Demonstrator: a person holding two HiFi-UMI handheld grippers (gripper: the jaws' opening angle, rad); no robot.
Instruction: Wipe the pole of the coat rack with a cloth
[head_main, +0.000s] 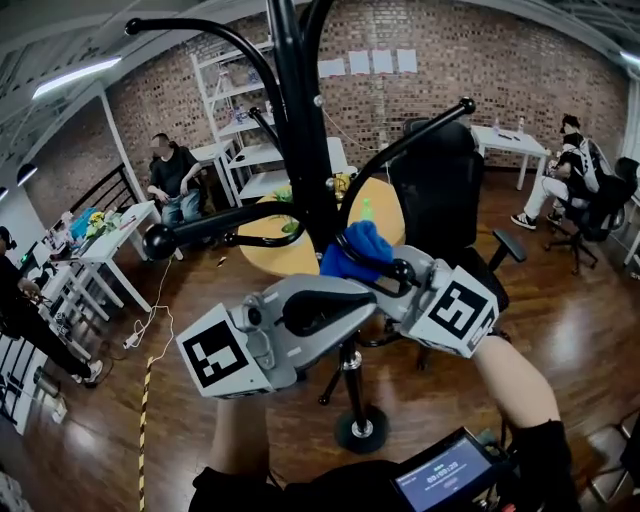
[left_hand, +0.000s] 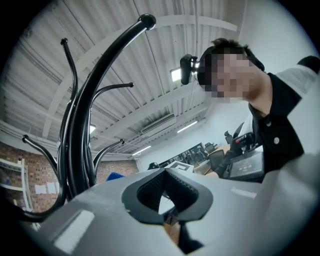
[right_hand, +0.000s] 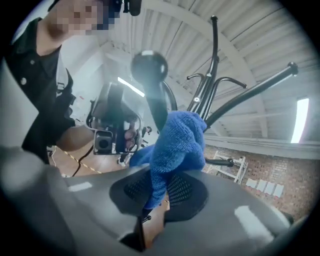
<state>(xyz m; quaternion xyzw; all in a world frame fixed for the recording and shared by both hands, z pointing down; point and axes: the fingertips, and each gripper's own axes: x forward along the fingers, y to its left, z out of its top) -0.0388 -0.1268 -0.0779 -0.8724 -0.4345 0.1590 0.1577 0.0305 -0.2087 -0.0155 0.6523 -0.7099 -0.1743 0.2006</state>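
One blue fluffy cloth (right_hand: 177, 145) is clamped by the right tongs (right_hand: 160, 192) beside the black metal coat-rack pole (head_main: 305, 150); the left tongs (left_hand: 165, 172) are closed empty.

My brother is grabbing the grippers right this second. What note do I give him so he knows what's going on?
Left gripper: jaws together, nothing in them, held next to the right one.
Right gripper: shut on the blue cloth.
The cloth sits close by the right side of the pole, among the lower hooks; whether it touches is unclear.
Done: cloth picked up and brought to the pole.
Left: rub the cloth along the pole. How much is already wiped cannot be seen.
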